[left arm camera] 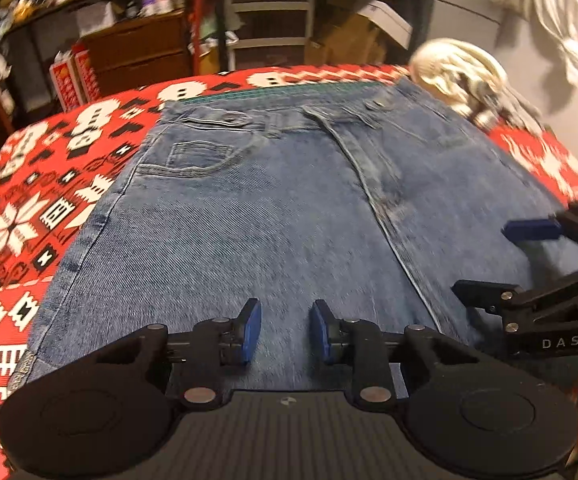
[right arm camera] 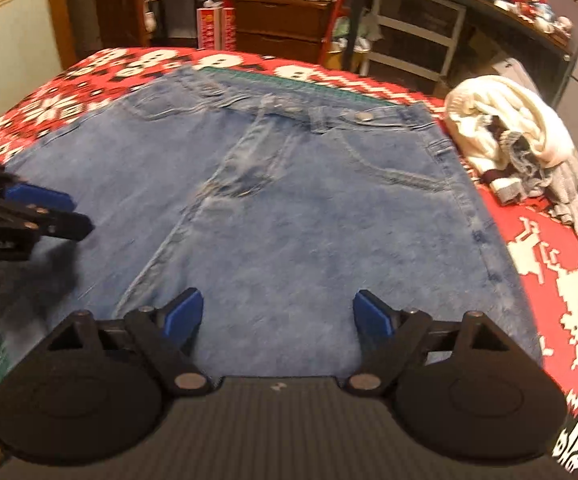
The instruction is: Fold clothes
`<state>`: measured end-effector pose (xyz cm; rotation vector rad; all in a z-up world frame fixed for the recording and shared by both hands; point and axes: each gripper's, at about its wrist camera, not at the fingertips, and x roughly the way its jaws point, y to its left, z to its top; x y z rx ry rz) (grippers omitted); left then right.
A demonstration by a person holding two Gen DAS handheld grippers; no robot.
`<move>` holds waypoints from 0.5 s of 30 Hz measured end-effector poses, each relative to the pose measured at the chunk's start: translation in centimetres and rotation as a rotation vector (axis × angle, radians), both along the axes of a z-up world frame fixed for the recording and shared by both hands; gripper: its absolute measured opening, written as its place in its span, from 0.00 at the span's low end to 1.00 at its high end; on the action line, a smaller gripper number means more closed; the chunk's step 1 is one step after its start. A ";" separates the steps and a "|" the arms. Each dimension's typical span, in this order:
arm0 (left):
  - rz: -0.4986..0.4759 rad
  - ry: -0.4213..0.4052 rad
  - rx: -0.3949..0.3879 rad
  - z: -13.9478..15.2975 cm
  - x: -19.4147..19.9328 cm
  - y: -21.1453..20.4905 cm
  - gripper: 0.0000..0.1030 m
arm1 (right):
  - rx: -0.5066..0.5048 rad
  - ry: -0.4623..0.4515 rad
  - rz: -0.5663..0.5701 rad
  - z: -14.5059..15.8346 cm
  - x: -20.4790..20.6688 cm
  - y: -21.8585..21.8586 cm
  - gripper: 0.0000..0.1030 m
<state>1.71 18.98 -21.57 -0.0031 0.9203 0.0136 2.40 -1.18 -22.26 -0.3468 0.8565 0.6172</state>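
Cluttered shelving [left arm camera: 269,12], a wooden drawer chest [left arm camera: 137,52] and cardboard boxes fill the room behind a surface draped in a red, white and black patterned blanket [left arm camera: 21,200].

From the left wrist view, a pair of blue jeans [left arm camera: 249,220] lies flat across the middle of the blanket, waistband [left arm camera: 273,120] toward the far edge, where a strip of green mat [left arm camera: 273,94] peeks out past it. A coin pocket [left arm camera: 197,156] shows on the left side and the fly seam runs diagonally down to the right. The left gripper [left arm camera: 285,330] hovers low over the denim at the near edge; its jaws stand slightly apart with nothing between the blue pads [left arm camera: 253,320]. The right gripper [left arm camera: 501,260] comes in from the right edge over the jeans, blurred, its jaws parted and empty. A pile of pale clothing [left arm camera: 461,76] sits at the far right corner, just beside the waistband, and a light garment [left arm camera: 557,12] hangs on the wall.

From the right wrist view, the jeans [right arm camera: 309,220] again cover the blanket [right arm camera: 549,272], with a metal button [right arm camera: 365,117] on the waistband. The right gripper [right arm camera: 277,316] hangs above the near part of the denim, jaws wide apart and holding nothing. The left gripper [right arm camera: 77,212] shows at the left edge over the fabric. The cream and grey clothing pile [right arm camera: 509,136] rests by the jeans' right side seam, toward the far right corner.
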 end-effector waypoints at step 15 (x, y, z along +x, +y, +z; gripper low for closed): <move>0.025 0.016 0.002 0.9 -5.3 -0.5 0.27 | 0.021 0.034 -0.008 0.7 -3.3 -2.9 0.84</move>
